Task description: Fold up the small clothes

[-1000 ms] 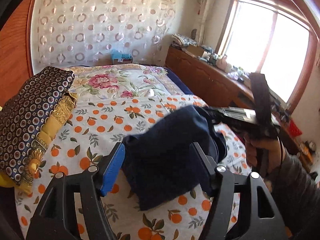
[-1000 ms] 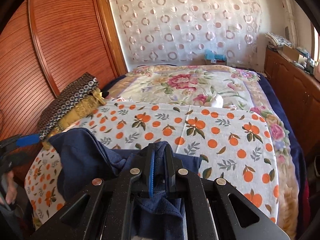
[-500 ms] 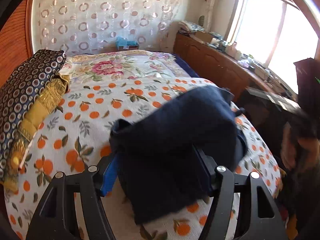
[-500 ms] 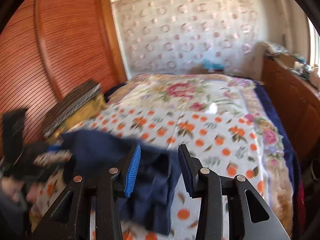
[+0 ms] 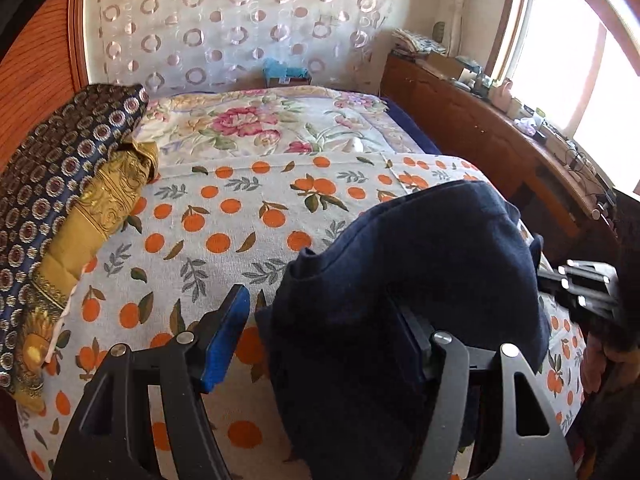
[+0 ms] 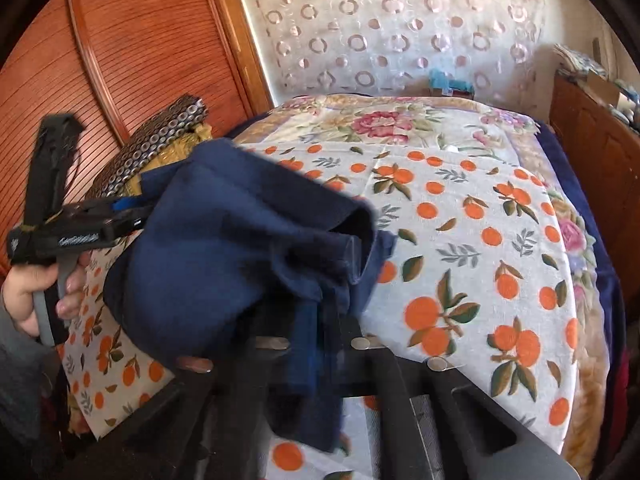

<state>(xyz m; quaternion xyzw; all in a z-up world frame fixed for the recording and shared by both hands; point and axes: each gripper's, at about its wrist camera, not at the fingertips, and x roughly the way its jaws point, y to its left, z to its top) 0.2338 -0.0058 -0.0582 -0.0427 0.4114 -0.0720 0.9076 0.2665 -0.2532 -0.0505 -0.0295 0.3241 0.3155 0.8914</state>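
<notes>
Orange-print bedsheet (image 5: 224, 232) under a rumpled navy garment (image 5: 420, 264), draped over the spread left gripper (image 5: 320, 332), pinched by the right gripper (image 6: 326, 312).

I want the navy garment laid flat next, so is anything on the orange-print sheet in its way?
Nothing visible does. The navy garment hangs from the shut right tongs, draped over one finger of the open left tongs. The orange-print sheet beyond it is bare; the folded patterned quilts lie off at its far left edge.

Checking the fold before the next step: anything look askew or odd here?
Yes: the navy garment is bunched, not flat. It drapes over one finger of the open left gripper while the right gripper pinches it.
</notes>
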